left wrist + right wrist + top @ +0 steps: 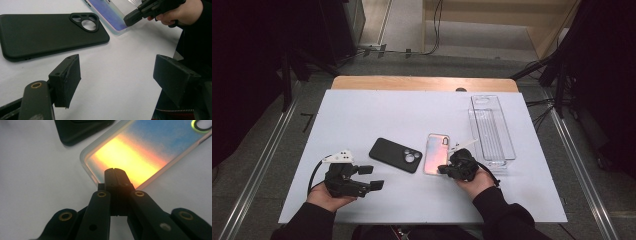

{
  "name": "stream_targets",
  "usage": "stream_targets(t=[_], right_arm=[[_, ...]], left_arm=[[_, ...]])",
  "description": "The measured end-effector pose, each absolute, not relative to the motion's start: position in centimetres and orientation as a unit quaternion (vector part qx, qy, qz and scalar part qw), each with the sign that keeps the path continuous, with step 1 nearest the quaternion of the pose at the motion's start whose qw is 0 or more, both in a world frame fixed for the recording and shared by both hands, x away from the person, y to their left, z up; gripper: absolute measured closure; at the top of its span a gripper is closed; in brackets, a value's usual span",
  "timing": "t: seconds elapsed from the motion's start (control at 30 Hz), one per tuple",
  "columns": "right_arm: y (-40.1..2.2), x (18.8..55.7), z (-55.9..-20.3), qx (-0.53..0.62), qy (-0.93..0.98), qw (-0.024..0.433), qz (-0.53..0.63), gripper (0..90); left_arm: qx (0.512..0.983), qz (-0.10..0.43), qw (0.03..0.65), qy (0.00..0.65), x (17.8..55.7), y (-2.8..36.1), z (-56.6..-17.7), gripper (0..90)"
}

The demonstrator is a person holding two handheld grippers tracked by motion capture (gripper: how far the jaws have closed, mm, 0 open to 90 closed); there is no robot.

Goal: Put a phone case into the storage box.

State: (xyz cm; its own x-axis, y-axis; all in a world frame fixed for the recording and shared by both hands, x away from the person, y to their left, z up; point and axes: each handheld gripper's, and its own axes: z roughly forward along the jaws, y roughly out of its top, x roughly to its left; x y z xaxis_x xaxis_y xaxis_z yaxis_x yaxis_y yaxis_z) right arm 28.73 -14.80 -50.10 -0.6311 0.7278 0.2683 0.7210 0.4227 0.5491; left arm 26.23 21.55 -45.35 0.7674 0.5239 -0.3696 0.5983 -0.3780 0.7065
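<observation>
A black phone case (395, 155) (50, 35) (80, 130) lies back up in the middle of the white table. Just to its right lies an iridescent clear-edged phone case (437, 152) (107, 15) (140, 150). My right gripper (443, 170) (115, 173) is shut, jaws pressed flat together with nothing between them. Its tip sits at the near end of the iridescent case; whether it touches I cannot tell. The right gripper (130, 18) also appears in the left gripper view, at that case's end. My left gripper (372, 177) (117, 75) is open and empty, low over the table just short of the black case.
A clear plastic tray (492, 130) stands lengthwise at the right of the table, beyond my right hand. The white table sheet (362, 115) ends at a wooden strip at the far edge. Dark stands and cables flank both sides.
</observation>
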Motion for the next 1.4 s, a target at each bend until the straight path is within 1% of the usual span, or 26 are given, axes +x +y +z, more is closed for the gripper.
stream_targets(t=[0.57, 0.87, 1.03, 1.07, 1.17, 1.2, 1.33, 1.37, 1.4], right_arm=[[-15.8, 29.0, -50.0, 0.447, 0.839, 0.025, 0.308, 87.6], [-16.3, 29.2, -50.0, 0.464, 0.833, 0.048, 0.299, 87.5], [-16.6, 29.4, -50.0, 0.468, 0.829, 0.048, 0.302, 87.4], [-16.6, 29.4, -50.0, 0.462, 0.831, 0.045, 0.306, 82.7], [-16.7, 29.3, -49.8, 0.463, 0.827, 0.035, 0.316, 81.9], [-17.0, 29.1, -49.3, 0.459, 0.822, 0.034, 0.335, 78.1], [-17.9, 28.6, -47.6, 0.445, 0.816, 0.037, 0.367, 68.2], [-17.9, 28.6, -47.6, 0.445, 0.816, 0.037, 0.367, 68.2], [-18.2, 28.4, -47.3, 0.439, 0.816, 0.036, 0.375, 64.8]], left_arm=[[0.828, -0.042, 0.444, 0.339, 26.3, 21.5, -45.4, 22.4], [0.828, -0.042, 0.444, 0.339, 26.3, 21.6, -45.4, 22.4], [0.828, -0.044, 0.443, 0.339, 26.3, 21.5, -45.4, 22.4], [0.828, -0.045, 0.444, 0.341, 26.3, 21.5, -45.4, 22.4], [0.828, -0.045, 0.443, 0.341, 26.3, 21.5, -45.4, 22.4], [0.827, -0.045, 0.444, 0.341, 26.3, 21.5, -45.4, 22.4], [0.827, -0.045, 0.444, 0.342, 26.3, 21.7, -45.4, 22.4], [0.826, -0.045, 0.445, 0.344, 26.3, 21.7, -45.4, 22.4], [0.824, -0.046, 0.447, 0.344, 26.3, 21.7, -45.3, 22.4]])
